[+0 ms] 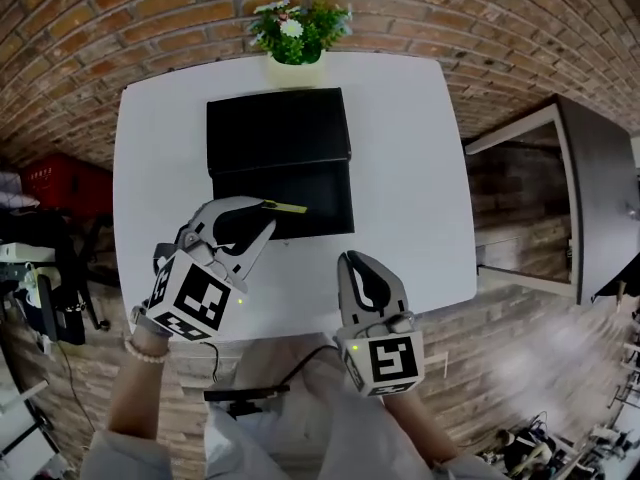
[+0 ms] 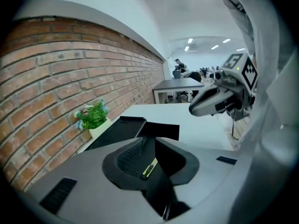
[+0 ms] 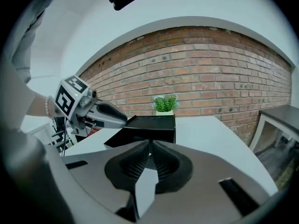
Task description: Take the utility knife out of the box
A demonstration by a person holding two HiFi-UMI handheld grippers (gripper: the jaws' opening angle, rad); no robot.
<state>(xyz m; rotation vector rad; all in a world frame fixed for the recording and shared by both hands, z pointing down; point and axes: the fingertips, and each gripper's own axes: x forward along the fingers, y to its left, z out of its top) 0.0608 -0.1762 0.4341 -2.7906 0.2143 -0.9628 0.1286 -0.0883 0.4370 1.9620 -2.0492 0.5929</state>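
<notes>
A black box (image 1: 279, 146) lies open on the white table (image 1: 410, 168), its lid folded back toward the wall. The yellow-and-black utility knife (image 1: 285, 208) rests in the nearer half of the box. My left gripper (image 1: 262, 220) hovers over that half's left side, its tips just short of the knife. In the left gripper view the knife (image 2: 149, 168) shows in the gap of the parted jaws, with no pad pressing on it. My right gripper (image 1: 360, 264) hangs over the table's near edge, right of the box, fingers together and empty.
A potted plant (image 1: 298, 33) stands at the table's far edge against the brick wall. A white-framed cabinet (image 1: 560, 198) sits to the right of the table and a red crate (image 1: 60, 183) to the left. A cable hangs below the near edge.
</notes>
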